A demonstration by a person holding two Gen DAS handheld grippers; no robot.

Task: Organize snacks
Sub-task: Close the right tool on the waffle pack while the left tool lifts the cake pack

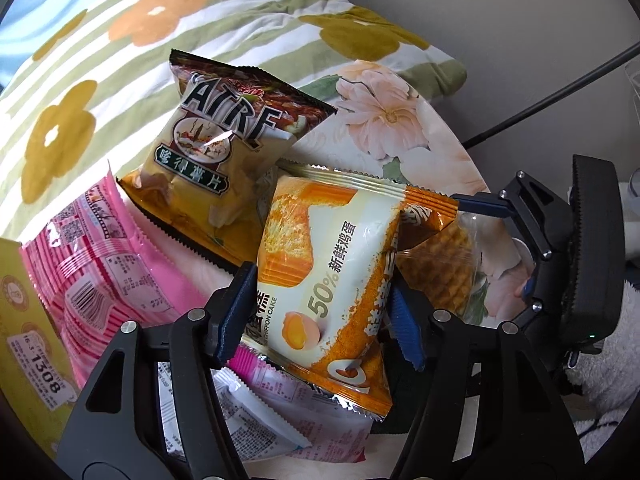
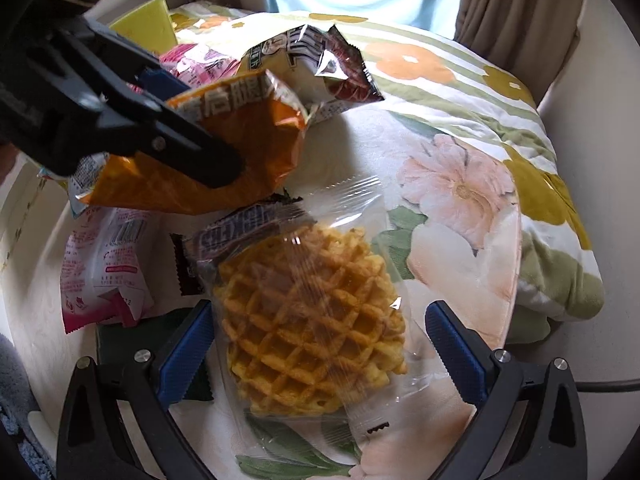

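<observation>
Orange foil is squeezed between blue pads: the left hand-held gripper (image 1: pixel 320 304) is clamped on the chiffon cake packet (image 1: pixel 324 276), its jaws partly closed against both sides of the bag. From the right wrist view that same packet hangs tilted above the pile. Below it, the right hand-held gripper (image 2: pixel 320 352) stands wide open, its pads on either side of the clear-wrapped waffle (image 2: pixel 316 320), gripping nothing; the left pad sits just beside the wrapper's edge. A Snickers bar (image 2: pixel 244 232) lies partly under the waffle's top edge. The chip bag (image 1: pixel 216 152) lies beyond the cake packet, the pink packets (image 1: pixel 112 248) to the left, all on the floral cloth (image 1: pixel 384 116), with a striped flowered pillow (image 1: pixel 120 52) behind.
</observation>
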